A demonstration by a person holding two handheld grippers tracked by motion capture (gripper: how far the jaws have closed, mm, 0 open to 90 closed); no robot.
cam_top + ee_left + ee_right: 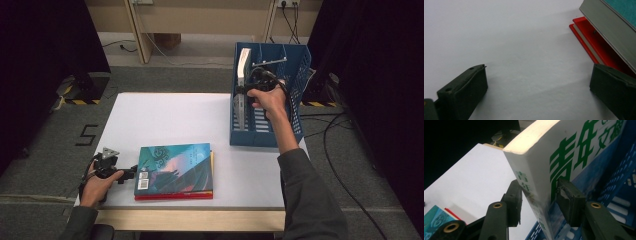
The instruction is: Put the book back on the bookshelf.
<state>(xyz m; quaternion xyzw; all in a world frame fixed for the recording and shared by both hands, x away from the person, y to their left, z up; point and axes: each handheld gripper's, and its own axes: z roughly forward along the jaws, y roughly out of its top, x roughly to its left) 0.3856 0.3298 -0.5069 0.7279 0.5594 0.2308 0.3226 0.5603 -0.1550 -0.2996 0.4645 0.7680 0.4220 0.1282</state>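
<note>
Right gripper [539, 202] pinching white book [564, 157] by spine, book upright, long axis vertical, in left slot of blue rack [295, 75]. Left gripper [539, 92] spread, idle beside teal book [175, 167] on table [165, 115]; right hand nearer rack.

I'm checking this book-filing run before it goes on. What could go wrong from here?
1. The right gripper clamps the white book only near its spine corner, so it might tilt or slip while going into the blue rack.
2. The book stands close to the rack's near wall and could catch there.
3. The left gripper sits open beside the stacked books; a nudge could shift the teal one off the red one.
</note>
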